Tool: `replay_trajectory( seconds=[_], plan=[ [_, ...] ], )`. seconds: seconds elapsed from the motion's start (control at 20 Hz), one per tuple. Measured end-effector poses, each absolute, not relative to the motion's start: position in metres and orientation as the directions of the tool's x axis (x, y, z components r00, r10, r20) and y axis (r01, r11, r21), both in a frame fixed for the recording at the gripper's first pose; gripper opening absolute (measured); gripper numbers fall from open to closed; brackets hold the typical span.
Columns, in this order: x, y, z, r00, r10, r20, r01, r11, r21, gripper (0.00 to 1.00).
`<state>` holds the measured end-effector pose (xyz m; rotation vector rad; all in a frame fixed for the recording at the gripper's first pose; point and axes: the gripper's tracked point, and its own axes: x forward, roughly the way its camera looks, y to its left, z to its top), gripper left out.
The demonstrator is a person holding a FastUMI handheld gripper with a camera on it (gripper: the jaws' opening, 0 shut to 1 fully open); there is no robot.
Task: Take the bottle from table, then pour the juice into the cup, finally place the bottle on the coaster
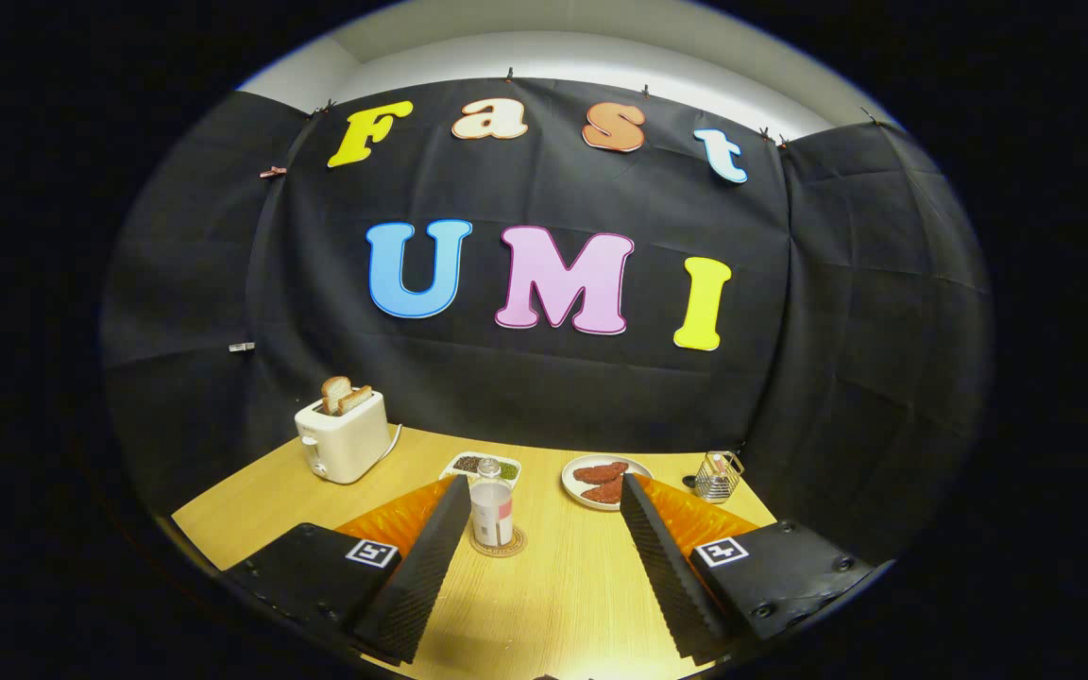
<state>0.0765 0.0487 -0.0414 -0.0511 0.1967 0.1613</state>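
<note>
The gripper (540,529) hangs with fingers wide and empty, low in the frame, because the bottle (491,514) already stands upright on its coaster (498,545) just inside the left finger, apparently done.

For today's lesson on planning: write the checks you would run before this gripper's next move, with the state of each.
1. Gripper fingers open and empty: ok.
2. Bottle upright: ok.
3. Bottle resting on the coaster: ok.
4. Bottle clear of the left finger: cannot tell, very close.
5. Cup located: cannot tell.
6. Plate clear of the right finger: cannot tell, its edge sits by the tip.
</note>
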Motion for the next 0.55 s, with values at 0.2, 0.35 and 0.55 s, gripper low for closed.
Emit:
replay_trajectory(
  seconds=[0.2,0.35,0.55],
  plan=[
    [0.061,0.042,-0.026,0.981,0.111,-0.159,-0.125,0.989,-0.083,0.98],
    [0.062,0.044,-0.017,0.986,0.098,-0.134,-0.114,0.986,-0.119,0.98],
    [0.066,0.039,-0.001,0.990,0.068,-0.120,-0.076,0.995,-0.059,0.97]
  ],
)
